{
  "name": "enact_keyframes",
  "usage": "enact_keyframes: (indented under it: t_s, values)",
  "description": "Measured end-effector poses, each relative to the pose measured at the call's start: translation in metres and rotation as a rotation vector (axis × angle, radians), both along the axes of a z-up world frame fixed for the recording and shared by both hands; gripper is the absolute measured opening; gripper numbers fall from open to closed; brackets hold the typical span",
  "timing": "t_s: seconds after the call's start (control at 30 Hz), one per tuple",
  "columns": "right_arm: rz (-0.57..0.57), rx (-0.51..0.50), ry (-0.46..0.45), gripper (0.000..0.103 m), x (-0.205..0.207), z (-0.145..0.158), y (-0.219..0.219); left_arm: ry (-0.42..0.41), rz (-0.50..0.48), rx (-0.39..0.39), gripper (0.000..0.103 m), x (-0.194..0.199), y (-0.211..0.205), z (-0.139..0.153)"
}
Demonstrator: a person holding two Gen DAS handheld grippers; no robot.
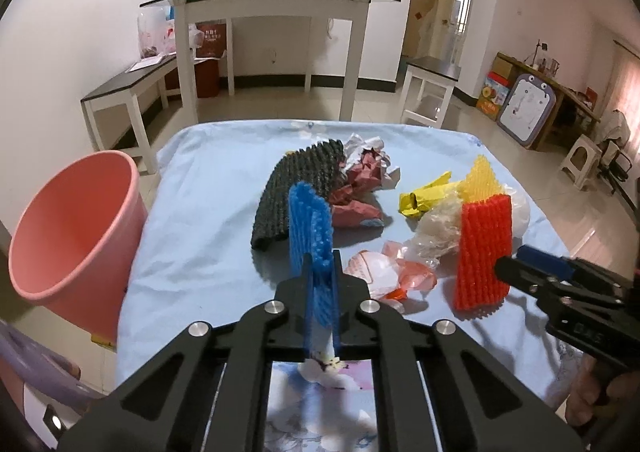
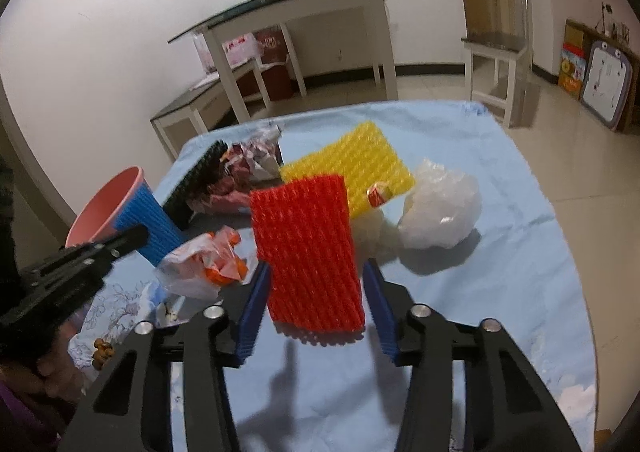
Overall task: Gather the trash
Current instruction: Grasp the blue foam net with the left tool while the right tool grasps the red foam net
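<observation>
The left gripper [image 1: 320, 284] pinched the blue foam net [image 1: 310, 228]; the right gripper [image 2: 316, 300] gaped around the light, squashy red foam net [image 2: 306, 252].

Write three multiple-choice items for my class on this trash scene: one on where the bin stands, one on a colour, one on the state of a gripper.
1. Where is the pink bin?
A. On the cloth
B. Off the table's left edge
C. Under the glass table

2. What colour is the foam net in the left gripper?
A. Yellow
B. Black
C. Blue

3. How does the right gripper stand?
A. Open around the red net
C. Shut on the white bag
B. Shut, holding nothing

Answers: 1 B, the bin stands beside the blue cloth, not on it. 2 C, blue foam shows between the shut fingers. 3 A, a gap shows at each side of the red net.
</observation>
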State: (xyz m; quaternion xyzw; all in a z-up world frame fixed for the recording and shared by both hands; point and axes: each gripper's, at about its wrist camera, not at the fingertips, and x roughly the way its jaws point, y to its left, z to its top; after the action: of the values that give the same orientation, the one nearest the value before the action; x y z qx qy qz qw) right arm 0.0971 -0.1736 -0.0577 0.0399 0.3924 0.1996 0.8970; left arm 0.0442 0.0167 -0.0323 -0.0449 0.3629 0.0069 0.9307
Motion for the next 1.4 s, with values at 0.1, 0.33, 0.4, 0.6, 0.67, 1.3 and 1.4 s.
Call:
enact_keyframes:
  t_s: [0.1, 0.33, 0.4, 0.6, 0.67, 1.3, 1.4]
  values:
    - [0.014, 0.008, 0.04, 0.014, 0.003, -0.006, 0.002, -0.012, -0.004, -0.001, 0.006, -0.003, 0.004, 0.004]
    - [0.041, 0.034, -0.002, 0.0, -0.004, 0.012, 0.001, -0.046, -0.02, -0.032, 0.006, -0.015, 0.015, 0.02]
    - [0.051, 0.032, -0.027, 0.0, -0.008, 0.021, 0.002, -0.058, -0.02, -0.038, 0.006, -0.019, 0.019, 0.026]
    - [0.083, 0.037, -0.086, 0.0, -0.014, 0.05, 0.014, -0.101, -0.011, -0.047, 0.006, -0.031, 0.035, 0.041]
    - [0.09, 0.018, -0.097, 0.0, -0.015, 0.056, 0.019, -0.11, -0.001, -0.05, 0.006, -0.033, 0.042, 0.045]
    - [-0.039, -0.11, 0.046, 0.013, 0.021, 0.001, 0.028, -0.112, -0.013, -0.083, 0.006, -0.036, 0.069, 0.049]
    - [-0.037, -0.085, 0.035, 0.011, 0.017, 0.008, 0.024, -0.112, -0.015, -0.092, 0.006, -0.035, 0.073, 0.048]
